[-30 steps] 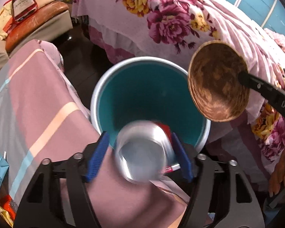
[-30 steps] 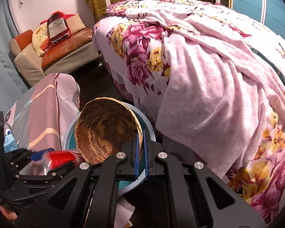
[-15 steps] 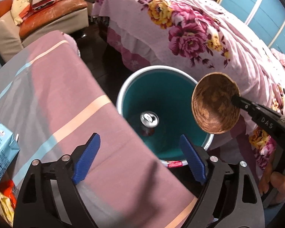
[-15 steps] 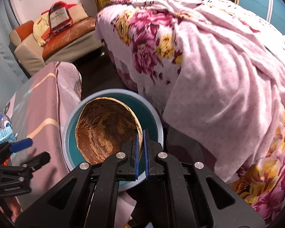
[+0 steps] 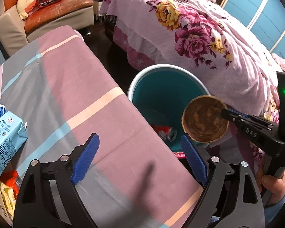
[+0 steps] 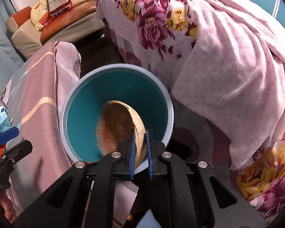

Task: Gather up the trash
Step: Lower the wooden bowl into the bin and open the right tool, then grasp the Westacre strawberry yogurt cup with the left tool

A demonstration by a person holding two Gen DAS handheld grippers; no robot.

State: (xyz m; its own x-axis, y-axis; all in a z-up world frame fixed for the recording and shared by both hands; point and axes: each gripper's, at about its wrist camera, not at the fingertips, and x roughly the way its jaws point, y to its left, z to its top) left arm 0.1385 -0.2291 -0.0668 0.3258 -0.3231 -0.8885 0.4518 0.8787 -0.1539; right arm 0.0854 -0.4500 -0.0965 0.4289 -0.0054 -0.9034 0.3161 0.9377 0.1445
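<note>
- Between the right tongs [image 6: 140,152], the rim of the brown shell bowl [image 6: 121,127] sits edge-on; the jaws have just been parting and no longer visibly squeeze it.
- At twelve o'clock lies the teal bin [image 6: 66,114], its mouth open directly beneath the bowl.
- The left tongs [image 5: 140,159] are spread and empty over the bench [image 5: 70,87] edge.
- The red can [image 5: 166,133] rests on the bin floor.
- The bed [image 6: 228,57] crowds in at two o'clock.
</note>
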